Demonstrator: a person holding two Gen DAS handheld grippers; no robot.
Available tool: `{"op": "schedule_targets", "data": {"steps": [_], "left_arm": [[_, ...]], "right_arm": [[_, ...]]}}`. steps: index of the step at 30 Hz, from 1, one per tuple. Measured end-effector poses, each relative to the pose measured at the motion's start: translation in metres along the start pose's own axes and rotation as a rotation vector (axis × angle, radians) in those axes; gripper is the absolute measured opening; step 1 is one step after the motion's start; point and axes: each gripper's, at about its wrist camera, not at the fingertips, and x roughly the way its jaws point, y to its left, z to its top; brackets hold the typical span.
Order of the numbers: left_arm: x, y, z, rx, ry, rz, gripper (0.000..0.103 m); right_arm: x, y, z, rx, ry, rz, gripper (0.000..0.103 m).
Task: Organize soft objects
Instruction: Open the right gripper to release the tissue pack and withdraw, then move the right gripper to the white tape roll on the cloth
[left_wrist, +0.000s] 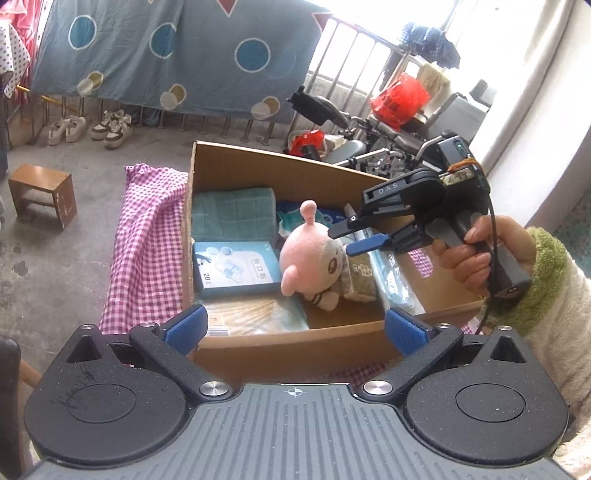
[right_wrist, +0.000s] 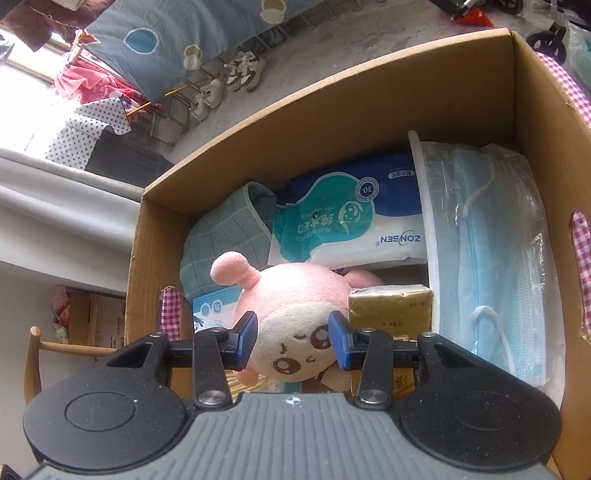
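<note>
1. While the pink plush toy (right_wrist: 291, 317) lies inside the cardboard box (right_wrist: 332, 122), the right gripper (right_wrist: 293, 341) has its blue pads on either side of the toy's face, touching or nearly so; whether they are squeezing it I cannot tell.
2. Around the toy: a gold tissue pack (right_wrist: 391, 306) at its 3 o'clock, a wet-wipes pack (right_wrist: 347, 221) at 12, a teal towel (right_wrist: 221, 236) at 10, and a bag of blue face masks (right_wrist: 491, 258) further out at 2 o'clock.
3. From the left wrist view, the left gripper (left_wrist: 293, 325) hovers at the box's near wall, fingers wide apart and holding nothing.
4. Judged step: placing the toy in the box, or about to lift it out; which one is unclear.
5. Next move likely calls for either parting the pads and backing straight out, or closing gently, since the soft head will deform and could drag the tissue pack.
</note>
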Motion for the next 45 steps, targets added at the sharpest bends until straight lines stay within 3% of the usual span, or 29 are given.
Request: {"op": "schedule_targets", "data": {"steps": [2, 4, 16, 22, 30, 35, 42, 45], "left_arm": [[-0.001, 0.003, -0.001, -0.012, -0.001, -0.011, 0.102], [-0.002, 0.007, -0.003, -0.018, -0.003, -0.021, 0.102], [-0.005, 0.013, -0.010, -0.020, -0.022, -0.012, 0.102], [-0.012, 0.009, -0.014, -0.013, -0.041, -0.004, 0.102], [-0.023, -0.009, -0.024, 0.024, -0.044, -0.024, 0.102], [-0.019, -0.032, -0.038, 0.084, 0.015, -0.058, 0.102], [0.023, -0.074, -0.072, 0.195, 0.204, -0.141, 0.102], [0.049, -0.095, -0.089, 0.274, 0.266, -0.123, 0.100]], "right_arm": [[0.002, 0.002, -0.002, -0.007, -0.003, -0.023, 0.063], [0.011, -0.002, -0.001, 0.001, -0.008, -0.055, 0.073], [-0.001, 0.006, -0.006, -0.008, -0.081, -0.090, 0.071], [-0.035, 0.017, -0.019, -0.030, -0.149, -0.025, 0.072], [-0.122, 0.027, -0.092, -0.100, -0.301, 0.109, 0.075], [-0.160, 0.017, -0.155, -0.104, -0.374, 0.147, 0.076], [-0.155, -0.026, -0.227, -0.024, -0.382, 0.164, 0.076], [-0.127, -0.042, -0.247, 0.004, -0.329, 0.128, 0.066]]}}
